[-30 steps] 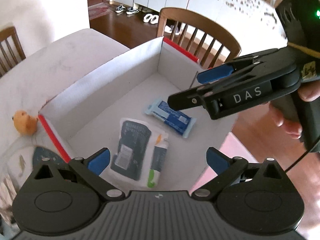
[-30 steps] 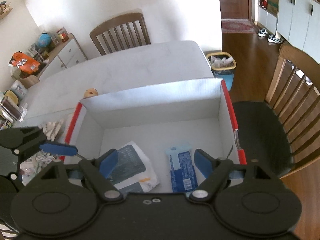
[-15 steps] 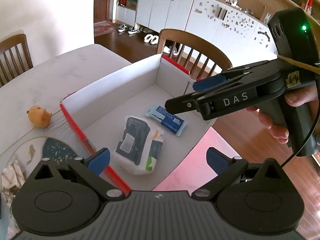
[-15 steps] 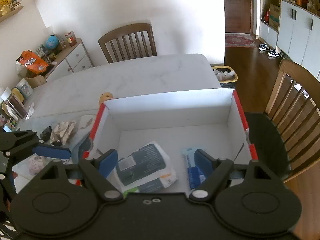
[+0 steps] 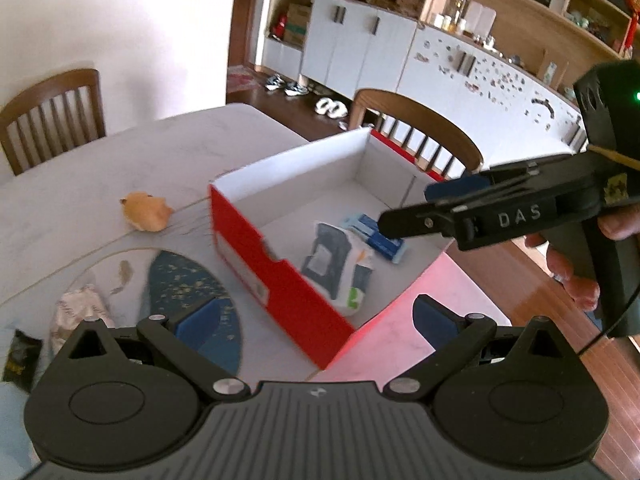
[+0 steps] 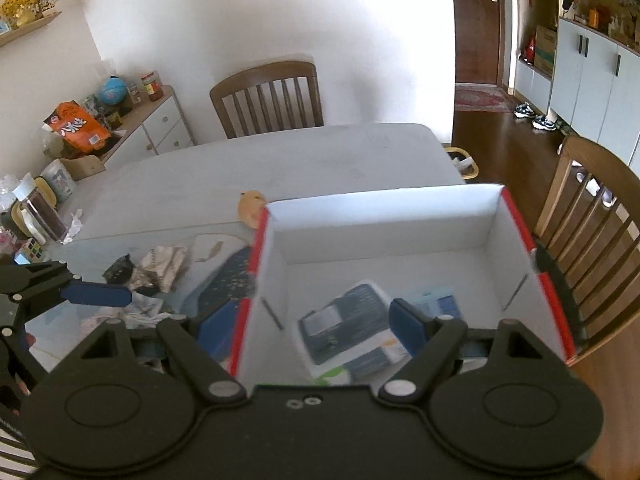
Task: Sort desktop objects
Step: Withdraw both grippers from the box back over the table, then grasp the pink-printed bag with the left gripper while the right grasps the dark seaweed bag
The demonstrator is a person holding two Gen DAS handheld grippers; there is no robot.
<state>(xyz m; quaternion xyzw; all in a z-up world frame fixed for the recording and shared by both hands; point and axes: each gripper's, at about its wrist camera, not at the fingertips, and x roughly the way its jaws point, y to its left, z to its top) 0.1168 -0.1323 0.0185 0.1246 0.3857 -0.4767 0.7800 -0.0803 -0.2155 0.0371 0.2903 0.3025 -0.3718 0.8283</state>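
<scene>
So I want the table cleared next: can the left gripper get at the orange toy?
Probably yes. The orange toy lies on bare table left of the box, nothing over it, and the left gripper is open and empty.

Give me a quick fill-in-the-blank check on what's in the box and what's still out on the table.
The red cardboard box with white inside holds ____ packets.
The small orange plush toy lies ____ the box.
Both the left gripper and right gripper have their jaws ____.
The crumpled silver wrapper rests on the ____.

Answers: two; outside; open; table
</scene>
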